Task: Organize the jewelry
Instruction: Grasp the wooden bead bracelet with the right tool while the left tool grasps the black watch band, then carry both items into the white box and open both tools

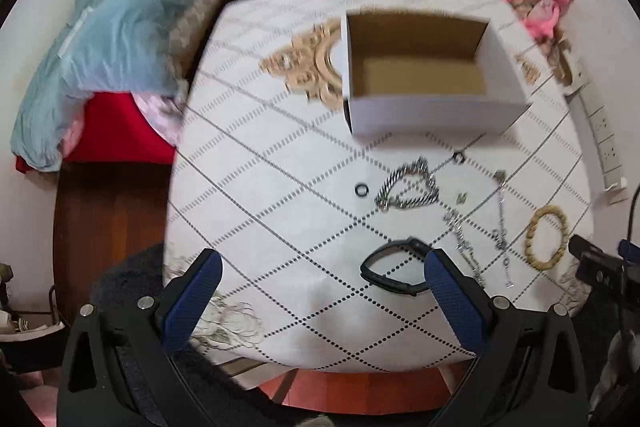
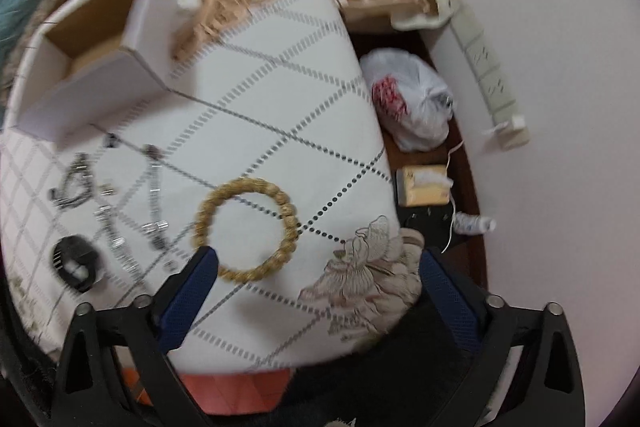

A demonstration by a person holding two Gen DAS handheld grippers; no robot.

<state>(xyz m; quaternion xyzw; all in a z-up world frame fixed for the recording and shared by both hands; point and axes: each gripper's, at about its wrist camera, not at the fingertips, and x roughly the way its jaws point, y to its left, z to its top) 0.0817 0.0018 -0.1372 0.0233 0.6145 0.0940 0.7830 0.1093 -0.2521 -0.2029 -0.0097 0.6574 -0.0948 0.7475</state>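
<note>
You are at the first pick: both hand-held grippers are spread wide and hold nothing. Your right hand-held gripper [image 2: 318, 267] hangs over the beaded bracelet [image 2: 247, 229] on the worktop [image 2: 280, 107]; the left hand-held gripper [image 1: 322, 269] is near the black band [image 1: 394, 269]. Next, straddle the bracelet, pinch it, then carry it to the open box [image 1: 420, 67].

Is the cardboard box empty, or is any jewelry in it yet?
Empty as far as visible: the cardboard box shows a bare brown floor in the left wrist view, which hides its near inside edge.
</note>
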